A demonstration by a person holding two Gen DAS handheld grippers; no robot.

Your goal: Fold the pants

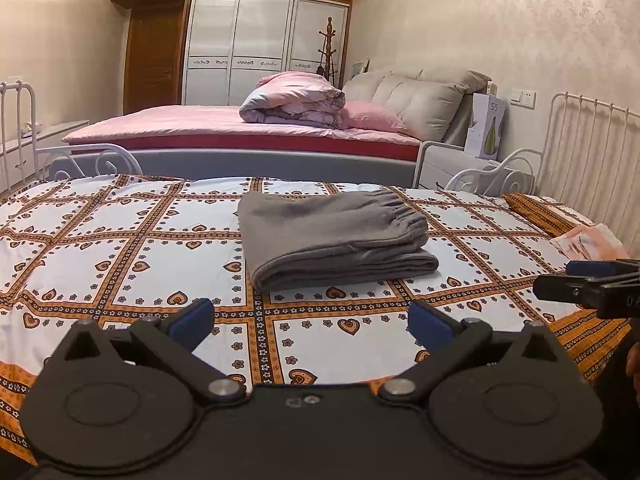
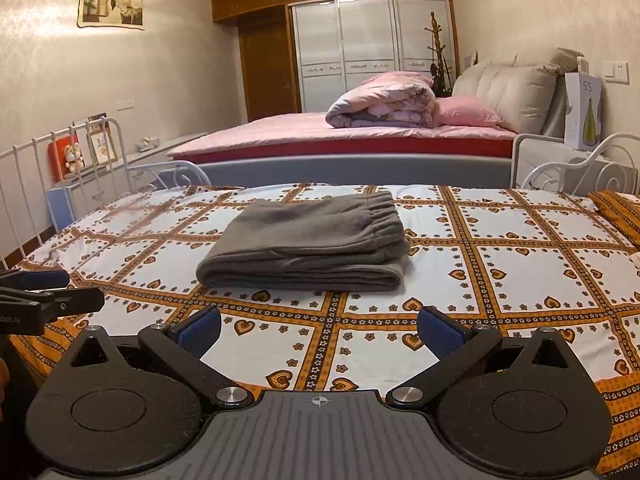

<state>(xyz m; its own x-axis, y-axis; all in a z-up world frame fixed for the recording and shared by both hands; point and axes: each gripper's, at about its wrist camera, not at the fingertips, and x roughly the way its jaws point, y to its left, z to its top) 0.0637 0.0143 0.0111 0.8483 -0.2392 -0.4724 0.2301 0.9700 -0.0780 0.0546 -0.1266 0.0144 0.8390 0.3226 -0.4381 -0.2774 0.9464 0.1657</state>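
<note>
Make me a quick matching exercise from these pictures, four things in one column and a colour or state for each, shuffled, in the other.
Things:
1. pants
2. left gripper
3. pillow
4. wardrobe doors

Descriptions:
A. pink
B. white, shut
C. grey, folded into a stack
D. open, holding nothing

Pairs: 1-C, 2-D, 3-A, 4-B

Open bedspread (image 1: 120, 240) around pants (image 1: 336, 240)
</note>
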